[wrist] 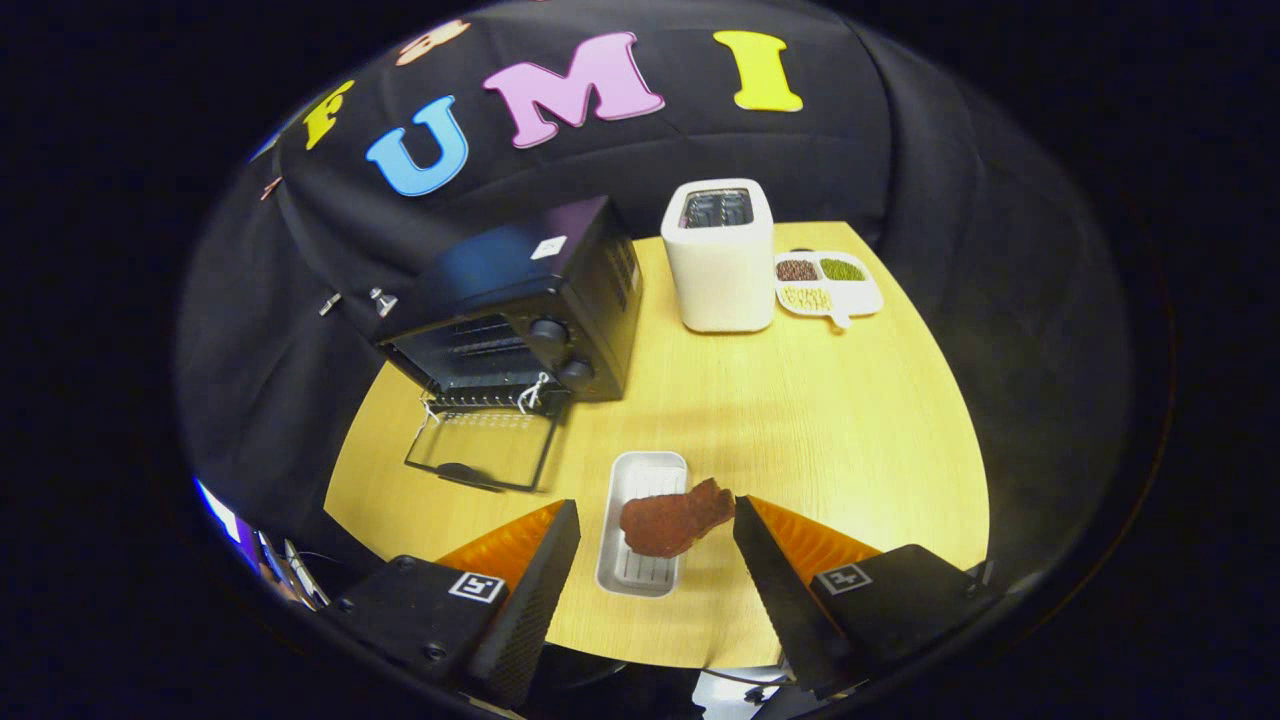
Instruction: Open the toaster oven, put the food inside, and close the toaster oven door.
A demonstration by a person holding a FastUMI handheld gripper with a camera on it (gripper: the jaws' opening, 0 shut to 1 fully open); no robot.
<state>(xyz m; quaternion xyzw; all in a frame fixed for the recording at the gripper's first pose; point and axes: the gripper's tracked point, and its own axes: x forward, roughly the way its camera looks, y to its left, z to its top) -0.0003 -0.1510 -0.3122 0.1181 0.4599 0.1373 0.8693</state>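
Tool [655, 520] wide open, empty, 2 fingers flanking steak [675, 522] on white tray [640, 470]; toaster oven [520, 310] beyond, door [485, 450] down on surface [800, 420].

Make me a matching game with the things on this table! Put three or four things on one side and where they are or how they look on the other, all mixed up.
Things:
1. toaster oven door
2. meat
3. white toaster
4. divided dish

Descriptions:
A. holds three kinds of beans
B. folded down open
C. lies across the small white tray, between the open gripper fingers
D. stands upright beside the black oven

Pairs: 1-B, 2-C, 3-D, 4-A
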